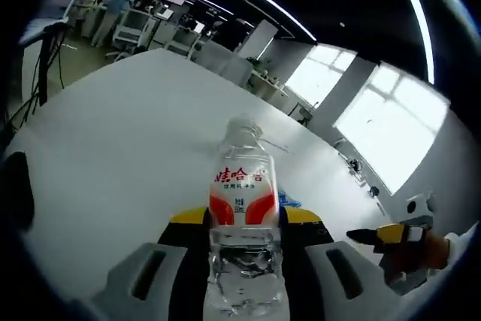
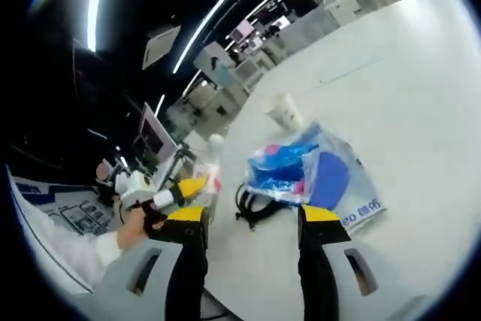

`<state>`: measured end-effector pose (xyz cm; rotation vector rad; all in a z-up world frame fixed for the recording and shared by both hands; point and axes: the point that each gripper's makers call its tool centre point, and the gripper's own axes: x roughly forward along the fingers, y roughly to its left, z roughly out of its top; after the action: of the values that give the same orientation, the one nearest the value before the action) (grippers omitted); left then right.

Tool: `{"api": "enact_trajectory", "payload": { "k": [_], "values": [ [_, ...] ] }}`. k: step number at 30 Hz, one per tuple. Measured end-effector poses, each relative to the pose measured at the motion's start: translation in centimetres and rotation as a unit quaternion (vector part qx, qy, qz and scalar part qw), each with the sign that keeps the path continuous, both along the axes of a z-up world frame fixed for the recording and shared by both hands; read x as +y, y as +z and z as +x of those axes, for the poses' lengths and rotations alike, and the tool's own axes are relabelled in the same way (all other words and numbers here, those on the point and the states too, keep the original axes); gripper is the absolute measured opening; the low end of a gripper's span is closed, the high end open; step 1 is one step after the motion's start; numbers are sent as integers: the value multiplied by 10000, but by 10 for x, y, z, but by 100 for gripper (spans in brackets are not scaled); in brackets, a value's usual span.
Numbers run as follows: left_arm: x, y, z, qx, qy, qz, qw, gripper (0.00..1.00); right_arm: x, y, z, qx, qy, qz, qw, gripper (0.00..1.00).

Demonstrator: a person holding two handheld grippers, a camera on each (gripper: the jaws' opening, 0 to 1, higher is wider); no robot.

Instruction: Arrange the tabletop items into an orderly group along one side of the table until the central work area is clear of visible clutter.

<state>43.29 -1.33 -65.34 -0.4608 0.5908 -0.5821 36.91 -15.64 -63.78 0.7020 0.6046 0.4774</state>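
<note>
Here, in the left gripper view, a clear water bottle (image 1: 243, 208) with a red and white label stood upright in the lower centre of the frame, clamped between the left gripper's (image 1: 244, 257) two jaws, which pressed its sides. Behind it the white table (image 1: 128, 148) stretched toward the upper left, bare in that direction. At the lower right edge, the yellow-tipped right gripper (image 1: 398, 242) reached in.

The step in hand looked like carrying or placing the bottle, one item being moved toward the group. The next move would call for setting it down upright beside the other items and then parting the jaws without tipping it.

In the right gripper view, the right gripper (image 2: 252, 223) rose from the bottom of the frame with its jaws well apart and nothing between them. Just beyond them, in the middle of the frame, lay a blue and white plastic bag (image 2: 316, 174), with a black cable (image 2: 252, 208) beside it to the left and a small white cup (image 2: 284, 110) farther up. At the left, the left gripper (image 2: 184, 189) came in, held by a person's hand (image 2: 131, 227); the bottle there was blurred, perhaps the pale shape above it.

This view revealed the clutter that the left gripper view left out, while the left gripper view alone gave the grip on the bottle plainly.
</note>
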Motion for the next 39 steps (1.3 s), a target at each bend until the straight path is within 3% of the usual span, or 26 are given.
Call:
{"api": "enact_trajectory", "payload": {
  "k": [3, 6, 13, 20, 29, 33, 39],
  "values": [
    [-6, 11, -5, -121, -27, -191, 9997, 34, 12, 13, 15, -29, 68, 288, 9996, 50],
    [-13, 19, -12, -262, -175, -170, 9994, 35, 27, 29, 29, -96, 147, 638, 9978, 52],
    [-15, 29, -21, -509, -296, -92, 9982, 35, 44, 48, 56, -186, 294, 790, 9963, 52],
    [-21, 38, -36, -804, -523, 118, 9953, 35, 70, 52, 62, -53, 723, 802, 9941, 52],
    [-31, 47, -53, -1116, -814, 423, 9895, 36, 94, 57, 68, 43, 956, 842, 9918, 52],
    [-33, 47, -58, -1158, -882, 470, 9882, 36, 95, 60, 71, -50, 949, 851, 9918, 46],
    [-33, 44, -66, -1215, -1007, 594, 9857, 36, 101, 61, 67, -50, 1183, 942, 9885, 25]
  ]
}}
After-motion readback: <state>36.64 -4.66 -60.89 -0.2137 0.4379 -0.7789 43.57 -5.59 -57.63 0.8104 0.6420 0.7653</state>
